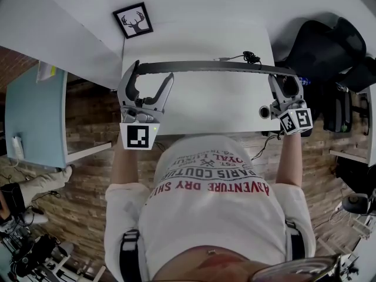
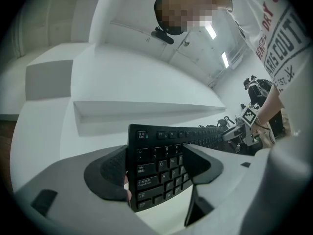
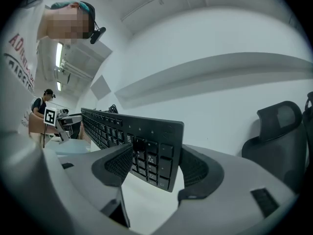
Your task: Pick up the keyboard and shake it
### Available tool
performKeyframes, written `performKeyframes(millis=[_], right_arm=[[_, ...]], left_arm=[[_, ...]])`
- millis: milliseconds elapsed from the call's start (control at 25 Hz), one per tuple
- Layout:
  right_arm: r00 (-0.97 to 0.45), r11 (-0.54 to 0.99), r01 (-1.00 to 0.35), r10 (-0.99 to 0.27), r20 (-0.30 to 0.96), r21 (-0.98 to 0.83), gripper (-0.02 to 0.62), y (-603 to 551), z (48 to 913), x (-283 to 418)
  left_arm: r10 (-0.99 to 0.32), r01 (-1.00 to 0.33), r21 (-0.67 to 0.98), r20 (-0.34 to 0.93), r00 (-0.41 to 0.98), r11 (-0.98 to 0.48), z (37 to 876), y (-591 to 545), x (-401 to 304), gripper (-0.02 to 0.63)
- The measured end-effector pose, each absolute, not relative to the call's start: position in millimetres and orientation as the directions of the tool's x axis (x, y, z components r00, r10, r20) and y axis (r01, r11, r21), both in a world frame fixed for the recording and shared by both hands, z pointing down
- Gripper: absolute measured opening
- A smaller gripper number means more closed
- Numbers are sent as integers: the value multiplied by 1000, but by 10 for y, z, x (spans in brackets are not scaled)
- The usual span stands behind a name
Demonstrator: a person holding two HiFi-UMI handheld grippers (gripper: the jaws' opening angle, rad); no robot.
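Note:
A black keyboard [image 1: 217, 67] hangs in the air over the white table [image 1: 200, 107], turned on edge so it shows as a thin dark bar in the head view. My left gripper [image 1: 151, 78] is shut on its left end. In the left gripper view the Esc and Tab end of the keyboard [image 2: 161, 165] sits between the grey pads of that gripper [image 2: 151, 173]. My right gripper [image 1: 285, 84] is shut on the right end. The right gripper view has the number-pad end of the keyboard [image 3: 142, 146] clamped between this gripper's [image 3: 151, 168] pads.
A framed deer picture [image 1: 133, 21] lies at the table's far left corner. A bundled cable [image 1: 251, 57] rests near the far right edge. A black office chair [image 1: 326, 43] stands to the right, a pale blue desk [image 1: 32, 116] to the left. Another person's legs [image 1: 35, 184] show at lower left.

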State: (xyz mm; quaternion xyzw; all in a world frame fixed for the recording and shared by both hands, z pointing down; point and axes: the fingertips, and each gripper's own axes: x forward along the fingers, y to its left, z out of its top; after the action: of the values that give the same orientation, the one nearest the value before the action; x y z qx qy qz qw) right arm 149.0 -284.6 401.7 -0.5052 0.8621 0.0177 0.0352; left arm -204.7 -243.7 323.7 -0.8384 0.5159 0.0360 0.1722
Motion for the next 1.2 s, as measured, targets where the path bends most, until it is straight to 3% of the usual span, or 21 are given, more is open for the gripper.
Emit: performKeyframes(millis=[320, 680, 1000, 1200], right_arm=[[-475, 476, -879, -878, -66, -9, 296, -2776, 4044, 1569], [-481, 486, -873, -871, 98, 37, 295, -2838, 4076, 1271], [-598, 596, -788, -800, 36, 152, 270, -2734, 3872, 923], [-607, 558, -770, -791, -84, 309, 268, -2630, 3569, 677]], left_arm=[[-844, -862, -290, -231, 484, -415, 3277, -2371, -1965, 339], [-890, -890, -46, -3, 455, -454, 3794, -2815, -2332, 341], [-868, -868, 156, 96, 488, -471, 4160, -2885, -2673, 341], [-859, -854, 140, 36, 511, -502, 4188, -2858, -2818, 341]])
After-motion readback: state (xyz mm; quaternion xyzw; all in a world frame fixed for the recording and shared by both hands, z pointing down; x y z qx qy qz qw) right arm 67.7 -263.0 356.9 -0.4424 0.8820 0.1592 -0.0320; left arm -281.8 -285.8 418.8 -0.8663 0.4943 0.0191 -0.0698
